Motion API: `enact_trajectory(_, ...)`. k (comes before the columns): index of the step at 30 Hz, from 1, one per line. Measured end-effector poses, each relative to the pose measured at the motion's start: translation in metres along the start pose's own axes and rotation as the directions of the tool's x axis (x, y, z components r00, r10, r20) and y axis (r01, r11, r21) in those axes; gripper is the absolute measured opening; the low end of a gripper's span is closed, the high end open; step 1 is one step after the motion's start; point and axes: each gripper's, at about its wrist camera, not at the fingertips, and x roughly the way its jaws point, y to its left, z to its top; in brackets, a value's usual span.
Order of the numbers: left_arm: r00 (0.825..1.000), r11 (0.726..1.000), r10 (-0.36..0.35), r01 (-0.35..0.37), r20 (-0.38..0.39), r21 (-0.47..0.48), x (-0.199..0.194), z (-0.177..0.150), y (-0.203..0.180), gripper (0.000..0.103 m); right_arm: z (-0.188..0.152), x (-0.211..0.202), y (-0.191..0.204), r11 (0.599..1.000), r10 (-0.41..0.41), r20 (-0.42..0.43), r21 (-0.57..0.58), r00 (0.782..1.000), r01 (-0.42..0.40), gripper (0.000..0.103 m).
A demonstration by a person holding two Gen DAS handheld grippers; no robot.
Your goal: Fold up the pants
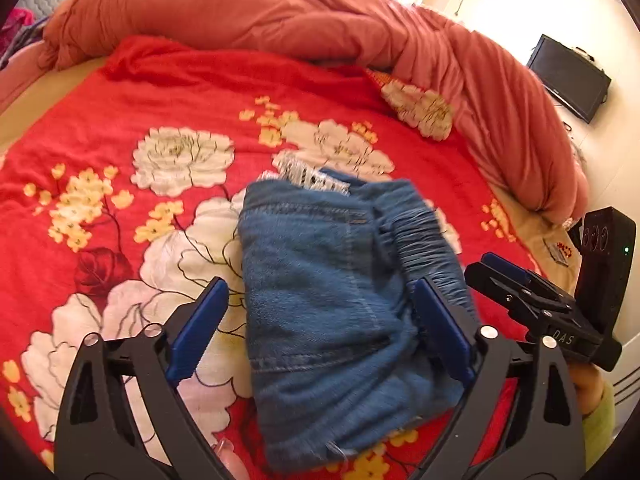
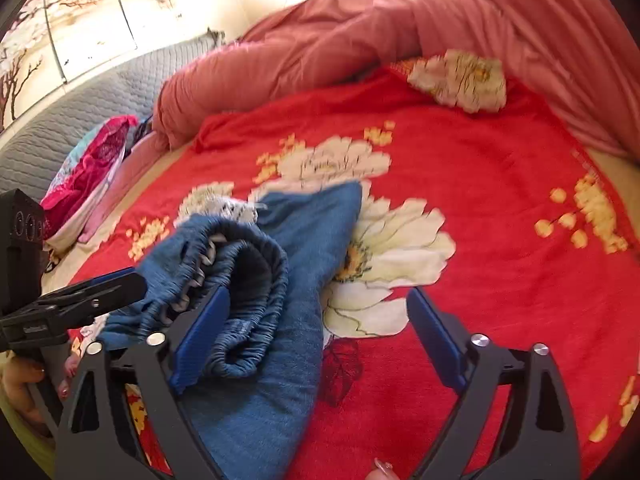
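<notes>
The blue denim pants (image 1: 320, 292) lie folded into a compact bundle on the red floral blanket (image 1: 120, 120), with the elastic waistband on the right side and a white lace trim (image 1: 308, 176) poking out at the far end. My left gripper (image 1: 320, 320) is open, its blue pads either side of the bundle, not closed on it. The right gripper also shows at the right in the left wrist view (image 1: 516, 280). In the right wrist view the pants (image 2: 280, 280) sit left of centre. My right gripper (image 2: 316, 336) is open, its left pad beside the gathered waistband (image 2: 240, 280).
A rolled salmon duvet (image 1: 320, 20) runs along the far and right side of the bed. A pink patterned cloth (image 2: 92, 168) lies by the grey quilted headboard (image 2: 100, 92). A dark monitor (image 1: 568, 76) stands at the right wall.
</notes>
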Motion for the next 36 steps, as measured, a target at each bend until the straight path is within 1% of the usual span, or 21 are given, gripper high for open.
enact_trajectory(3,0.999,1.0,0.003,-0.004,0.038,0.024,-0.019,-0.002,-0.009,0.093,-0.001,-0.017,0.005,1.0,-0.018,0.052,-0.006,0.998,0.018,0.097)
enact_trajectory(6,0.998,0.999,0.01,-0.013,0.065,0.04,-0.036,-0.007,-0.016,0.093,-0.003,-0.034,0.014,0.999,-0.041,0.107,-0.018,0.993,0.043,0.098)
enact_trajectory(8,0.997,0.999,0.011,-0.014,0.08,0.048,-0.046,-0.012,-0.02,0.093,-0.007,-0.048,0.021,0.997,-0.072,0.155,-0.028,0.985,0.077,0.098)
enact_trajectory(13,0.993,0.997,0.019,-0.027,0.118,0.066,-0.069,-0.026,-0.027,0.093,-0.022,-0.077,0.034,0.994,-0.089,0.233,-0.041,0.968,0.102,0.098)
enact_trajectory(15,0.99,0.997,0.031,-0.04,0.136,0.069,-0.078,-0.036,-0.029,0.093,-0.029,-0.087,0.036,0.994,-0.091,0.246,-0.042,0.965,0.104,0.098)
enact_trajectory(19,0.988,0.995,0.046,-0.058,0.149,0.076,-0.09,-0.054,-0.031,0.093,-0.045,-0.099,0.044,0.995,-0.074,0.222,-0.054,0.972,0.088,0.098)
enact_trajectory(21,0.988,0.996,0.038,-0.049,0.152,0.069,-0.095,-0.062,-0.03,0.093,-0.053,-0.102,0.048,0.993,-0.08,0.21,-0.065,0.974,0.095,0.098)
enact_trajectory(24,0.986,0.996,0.056,-0.067,0.156,0.061,-0.101,-0.071,-0.027,0.093,-0.068,-0.106,0.055,0.991,-0.084,0.182,-0.087,0.98,0.101,0.098)
enact_trajectory(27,0.989,0.996,0.057,-0.065,0.136,0.058,-0.102,-0.081,-0.026,0.093,-0.077,-0.107,0.059,0.99,-0.091,0.164,-0.092,0.982,0.107,0.098)
enact_trajectory(29,0.99,0.995,0.071,-0.079,0.123,0.066,-0.101,-0.09,-0.025,0.093,-0.083,-0.108,0.06,0.989,-0.101,0.153,-0.088,0.983,0.116,0.098)
enact_trajectory(36,0.993,0.994,0.089,-0.093,0.075,0.059,-0.097,-0.115,-0.021,0.093,-0.102,-0.11,0.06,0.986,-0.146,0.13,-0.063,0.981,0.156,0.098)
